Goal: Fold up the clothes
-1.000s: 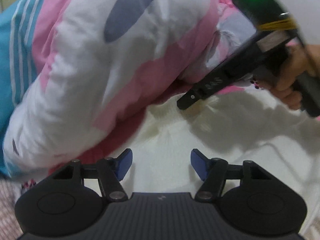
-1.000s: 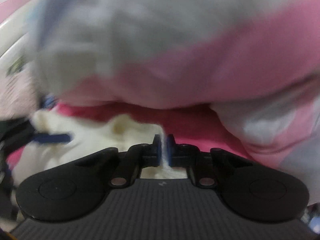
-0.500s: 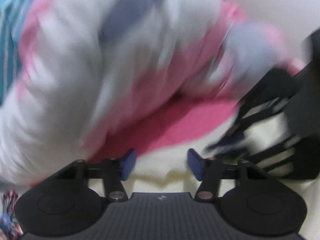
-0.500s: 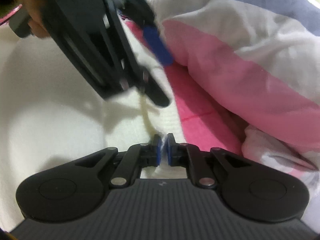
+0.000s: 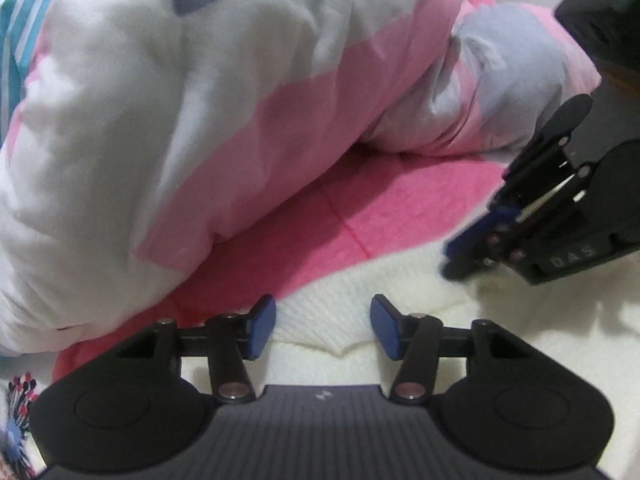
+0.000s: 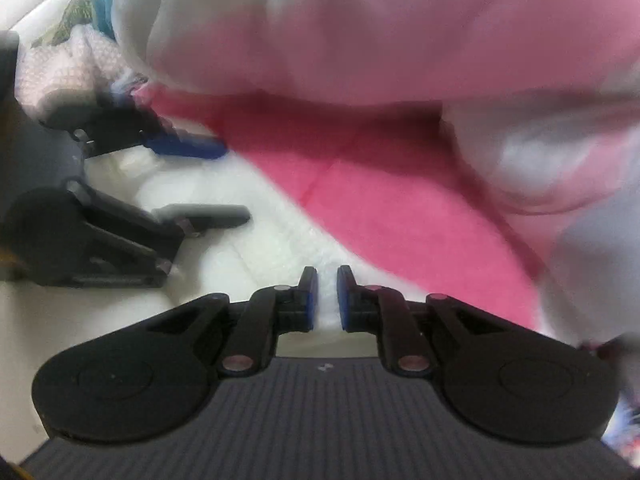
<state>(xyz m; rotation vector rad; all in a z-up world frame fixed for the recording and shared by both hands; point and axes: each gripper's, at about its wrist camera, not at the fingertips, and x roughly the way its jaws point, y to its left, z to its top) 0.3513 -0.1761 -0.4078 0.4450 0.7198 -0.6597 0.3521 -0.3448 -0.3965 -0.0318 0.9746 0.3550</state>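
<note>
A cream knitted garment [image 5: 380,280] lies on a pink sheet [image 5: 380,208]. My left gripper [image 5: 323,322] is open, its blue pads either side of the garment's ribbed edge and close above it. My right gripper [image 5: 468,252] comes in from the right, with its tips at the same edge. In the right wrist view, the right gripper [image 6: 328,300] is shut on a fold of the cream garment [image 6: 260,232]. The left gripper [image 6: 200,180] sits at the left there, fingers spread over the cloth.
A bulky white, pink and grey quilt [image 5: 200,100] lies just behind the garment and fills the top of the right wrist view [image 6: 360,20]. Teal striped fabric [image 5: 16,20] shows at far left. A pale pink patterned cloth [image 6: 52,68] lies behind the left gripper.
My left gripper has dropped closer to the garment's ribbed edge and stayed open. The right gripper, still holding the cloth, has swung round and now sits to the right of the left gripper.
</note>
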